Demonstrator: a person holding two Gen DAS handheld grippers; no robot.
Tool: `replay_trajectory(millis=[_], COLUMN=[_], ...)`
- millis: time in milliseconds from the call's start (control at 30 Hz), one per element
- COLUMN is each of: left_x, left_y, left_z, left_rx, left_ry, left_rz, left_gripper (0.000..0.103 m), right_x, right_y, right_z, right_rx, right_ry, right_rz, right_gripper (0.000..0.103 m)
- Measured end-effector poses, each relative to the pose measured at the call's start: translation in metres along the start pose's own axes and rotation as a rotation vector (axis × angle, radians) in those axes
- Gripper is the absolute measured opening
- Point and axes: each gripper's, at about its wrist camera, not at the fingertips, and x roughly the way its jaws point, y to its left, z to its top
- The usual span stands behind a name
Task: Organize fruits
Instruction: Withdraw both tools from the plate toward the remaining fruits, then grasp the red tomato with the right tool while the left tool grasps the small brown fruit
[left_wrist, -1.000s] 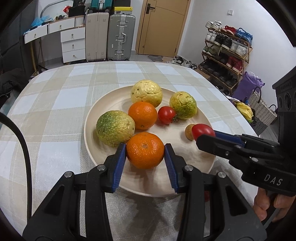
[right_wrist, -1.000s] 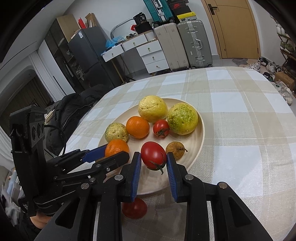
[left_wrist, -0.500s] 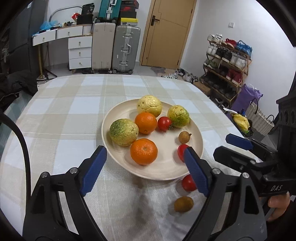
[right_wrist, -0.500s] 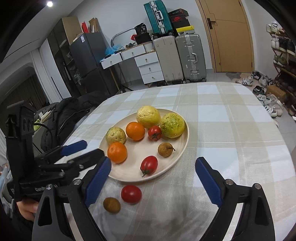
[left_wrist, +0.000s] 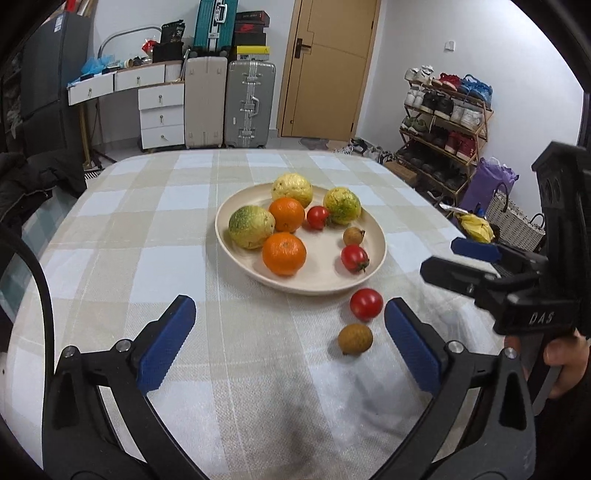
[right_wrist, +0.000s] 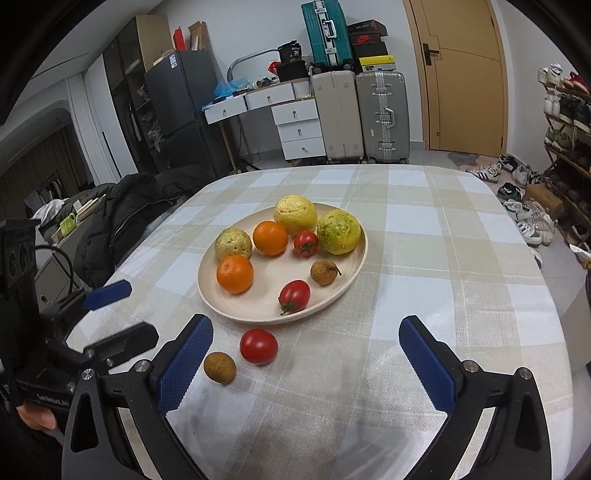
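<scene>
Both claws stand wide apart with nothing between them: the left claw (left_wrist: 284, 332) and the right claw (right_wrist: 306, 354) have just been opening and grip no fruit. On the checked cloth of the worktop (right_wrist: 424, 258), two fruits lie outside the shallow cream plate (right_wrist: 207, 291): a smooth round red tomato (right_wrist: 258, 346) just off the rim, and beside it a small rough brown fruit (right_wrist: 219, 367), perhaps a longan. The tomato looks light, thin-skinned, slick and prone to rolling, so take it across its widest middle with a gentle squeeze. The brown fruit seems firmer and grippier, though so small that the pads must centre on it. The plate holds two oranges, three bumpy yellow-green fruits, two tomatoes and another brown fruit.
</scene>
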Motion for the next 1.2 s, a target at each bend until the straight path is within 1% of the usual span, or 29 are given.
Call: replay_trajectory(millis=[67,167,333,433,633,733,900,967,1000,1200], left_x=[0.003,0.007,0.008,0.012,0.017,0.018,0.02,0.021,0.022,0.025], left_y=[0.0,0.0,0.002,0.004,0.011,0.015,0.021,0.022,0.023,0.023], left_z=[-0.004,-0.008,-0.008,-0.008,-0.007,-0.006,-0.005,-0.005,-0.006,-0.007], left_rx=[0.011,0.015,0.02,0.019,0.001,-0.008,-0.026,-0.027,-0.027,-0.026], left_ry=[0.012,0.031,0.029,0.038,0.058,0.06,0.062,0.065,0.068,0.077], left_rz=[0.017,0.018,0.027,0.043,0.049,0.047,0.05,0.054,0.055,0.067], left_gripper=[0.102,0.102,0.102,0.102,0.102,0.102,0.102,0.102,0.102,0.102], right_x=[0.002,0.004,0.014,0.023,0.039,0.044,0.056,0.059,0.061,0.065], right_y=[-0.002,0.0,0.004,0.005,0.004,0.006,0.01,0.015,0.018,0.021], right_z=[-0.001,-0.003,-0.007,-0.011,-0.019,-0.022,-0.027,-0.027,-0.028,-0.028], right_rx=[0.006,0.0,-0.029,-0.043,-0.062,-0.069,-0.075,-0.099,-0.112,-0.1], right_ry=[0.01,0.015,0.053,0.092,0.173,0.196,0.25,0.257,0.266,0.257], right_rz=[0.002,-0.011,-0.027,-0.052,-0.09,-0.093,-0.128,-0.169,-0.176,-0.182], right_gripper=[0.103,0.103,0.103,0.103,0.103,0.103,0.103,0.103,0.103,0.103])
